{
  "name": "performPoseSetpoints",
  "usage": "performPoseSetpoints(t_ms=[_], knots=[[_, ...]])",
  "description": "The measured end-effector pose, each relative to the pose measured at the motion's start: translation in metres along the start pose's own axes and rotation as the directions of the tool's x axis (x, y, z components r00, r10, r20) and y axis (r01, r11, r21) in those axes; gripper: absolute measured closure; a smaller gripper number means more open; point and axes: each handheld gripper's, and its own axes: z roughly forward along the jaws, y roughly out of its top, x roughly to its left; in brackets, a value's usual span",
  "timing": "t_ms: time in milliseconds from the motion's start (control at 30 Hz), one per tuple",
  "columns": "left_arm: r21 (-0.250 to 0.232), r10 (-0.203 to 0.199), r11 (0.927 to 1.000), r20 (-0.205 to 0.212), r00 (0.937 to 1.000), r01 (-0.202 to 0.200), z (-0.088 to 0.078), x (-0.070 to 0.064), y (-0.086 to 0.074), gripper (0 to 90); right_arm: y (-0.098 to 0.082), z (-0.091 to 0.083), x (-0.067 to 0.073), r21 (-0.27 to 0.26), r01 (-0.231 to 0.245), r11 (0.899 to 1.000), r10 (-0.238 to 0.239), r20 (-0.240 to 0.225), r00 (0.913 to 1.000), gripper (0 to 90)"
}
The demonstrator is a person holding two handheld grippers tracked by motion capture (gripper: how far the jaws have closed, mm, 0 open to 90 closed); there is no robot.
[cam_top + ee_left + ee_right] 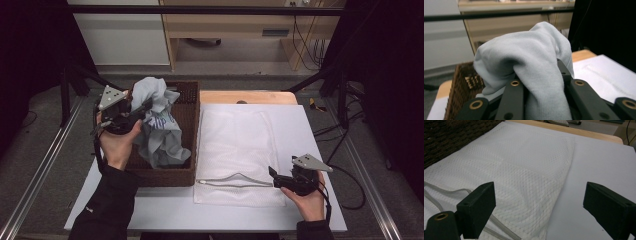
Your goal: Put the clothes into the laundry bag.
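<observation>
Pale grey knit fabric, a crumpled garment [159, 125], is pinched between the jaws of the left gripper [131, 116]. In the left gripper view the garment [531, 75] bulges up over both jaws and hides their tips, with cloth packed in the gap between them. In the high view the garment is bunched above the dark wicker basket [186, 172], its lower folds hanging into the basket interior; blue print shows on one fold. The basket stands at the left of the white table surface [310, 130].

The right gripper [280, 181] is held low at the near right corner of a white mesh laundry bag [235, 145], which lies flat just beside the basket. In the right gripper view its jaws are spread wide, nothing between them, above the edge of the mesh bag [511, 170]. The bag's zipper opening [232, 181] runs along the near edge.
</observation>
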Motion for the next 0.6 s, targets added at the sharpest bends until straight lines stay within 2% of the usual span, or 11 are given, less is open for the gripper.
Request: performPoseSetpoints(t_ms=[200,367,500,567,600], knots=[[-0.082,0.007,0.9966,0.010,0.9999,-0.006,-0.017,-0.008,0.023,74.0,0.000,0.000,0.000,-0.002,0.004,1.000,-0.004,0.004,1.0000,11.4],[-0.118,0.004,0.9930,0.010,0.9999,-0.003,-0.025,-0.011,0.038,74.1,0.000,-0.001,0.000,-0.009,0.004,1.000,-0.004,0.003,1.0000,11.4],[-0.157,0.019,0.9874,0.008,0.9998,-0.018,-0.035,-0.015,0.054,74.1,0.000,-0.002,0.000,-0.009,0.008,1.000,-0.008,0.006,1.0000,11.5],[-0.167,0.019,0.9858,0.004,0.9998,-0.018,-0.037,-0.015,0.058,74.1,0.000,-0.002,0.000,-0.010,0.008,1.000,-0.008,0.006,1.0000,11.5],[-0.171,0.022,0.9851,0.001,0.9998,-0.021,-0.039,-0.016,0.061,74.0,0.001,-0.003,0.000,-0.010,-0.006,1.000,0.006,-0.003,1.0000,11.7]])
